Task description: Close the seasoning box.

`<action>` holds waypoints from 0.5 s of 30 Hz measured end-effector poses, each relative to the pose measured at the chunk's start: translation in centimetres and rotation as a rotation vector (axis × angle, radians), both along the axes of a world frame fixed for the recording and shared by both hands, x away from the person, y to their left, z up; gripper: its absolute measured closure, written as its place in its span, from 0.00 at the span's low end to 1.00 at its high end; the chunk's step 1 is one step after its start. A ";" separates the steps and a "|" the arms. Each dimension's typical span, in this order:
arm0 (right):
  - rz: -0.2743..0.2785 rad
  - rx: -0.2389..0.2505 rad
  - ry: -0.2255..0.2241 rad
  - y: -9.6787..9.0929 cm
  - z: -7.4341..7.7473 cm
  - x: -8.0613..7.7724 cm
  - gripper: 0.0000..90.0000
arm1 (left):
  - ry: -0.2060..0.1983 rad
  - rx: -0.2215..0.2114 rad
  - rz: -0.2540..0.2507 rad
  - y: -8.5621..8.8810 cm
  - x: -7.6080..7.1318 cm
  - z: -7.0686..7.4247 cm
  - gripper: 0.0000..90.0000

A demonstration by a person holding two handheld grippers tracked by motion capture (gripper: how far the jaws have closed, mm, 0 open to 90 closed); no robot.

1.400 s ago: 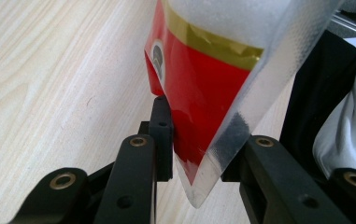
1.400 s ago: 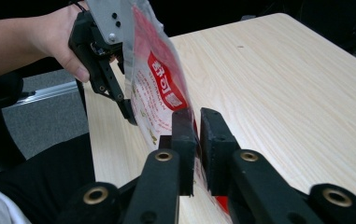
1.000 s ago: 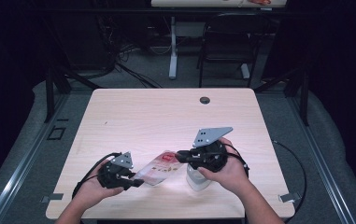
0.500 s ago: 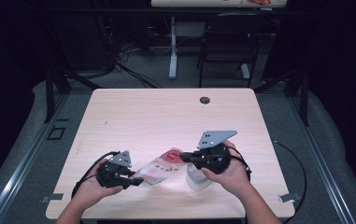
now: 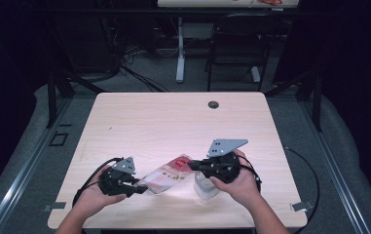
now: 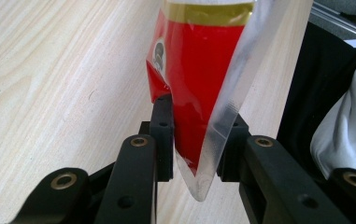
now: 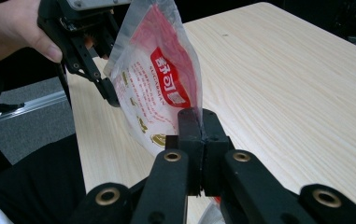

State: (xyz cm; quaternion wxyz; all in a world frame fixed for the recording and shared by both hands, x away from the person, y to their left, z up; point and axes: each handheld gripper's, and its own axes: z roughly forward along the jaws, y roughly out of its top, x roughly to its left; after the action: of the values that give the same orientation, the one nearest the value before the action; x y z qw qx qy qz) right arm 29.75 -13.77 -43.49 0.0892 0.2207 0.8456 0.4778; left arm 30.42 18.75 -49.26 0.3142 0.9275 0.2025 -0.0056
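A clear plastic bag (image 5: 166, 174) with a red printed packet inside hangs between my two grippers, just above the near part of the wooden table (image 5: 173, 122). My left gripper (image 5: 137, 185) is shut on one corner of the bag (image 6: 199, 70), with the jaws (image 6: 196, 140) pressing either side of the film. My right gripper (image 5: 193, 165) is shut on the opposite edge; in the right gripper view its jaws (image 7: 198, 126) pinch the bag (image 7: 152, 79). The left gripper (image 7: 108, 88) shows at the bag's far end.
A translucent white container (image 5: 205, 185) sits on the table under the right hand. A round cable hole (image 5: 213, 104) lies near the far edge. Cables trail from both grippers. A chair (image 5: 236, 53) and desk legs stand beyond the table.
The right gripper has shifted slightly right and toward the person, with the bag still in it. The left gripper has hardly moved.
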 end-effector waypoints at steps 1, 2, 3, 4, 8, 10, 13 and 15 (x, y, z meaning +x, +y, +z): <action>-0.001 0.000 -0.001 0.0 -0.1 0.0 0.99 | -0.002 0.008 -0.003 0.0 0.0 0.0 0.82; -0.003 -0.006 -0.002 0.0 -0.2 0.0 0.99 | 0.001 0.016 -0.005 -0.1 0.0 0.0 0.82; -0.004 -0.005 0.000 0.0 -0.3 0.0 0.99 | 0.004 0.018 -0.006 -0.1 0.0 0.0 0.82; -0.003 -0.003 0.002 -0.1 -0.4 0.0 1.00 | 0.004 0.018 -0.004 -0.1 0.0 0.0 0.82; -0.007 0.004 -0.001 -0.2 -0.5 -0.1 1.00 | 0.001 0.024 -0.002 -0.1 0.0 0.2 0.82; -0.009 0.014 0.000 -0.2 -0.6 -0.2 1.00 | -0.003 0.025 -0.004 -0.1 0.0 0.3 0.82; -0.011 0.024 0.001 -0.4 -0.7 -0.2 1.00 | -0.003 0.023 -0.001 -0.1 0.0 0.5 0.82; -0.013 0.036 0.003 -0.5 -0.9 -0.2 1.00 | -0.004 0.022 -0.001 0.0 0.0 0.7 0.82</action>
State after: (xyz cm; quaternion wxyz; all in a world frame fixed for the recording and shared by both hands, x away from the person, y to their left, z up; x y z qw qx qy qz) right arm 29.55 -14.22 -44.35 0.0870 0.2286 0.8355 0.4921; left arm 30.42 18.78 -48.59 0.3043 0.9311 0.2014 -0.0019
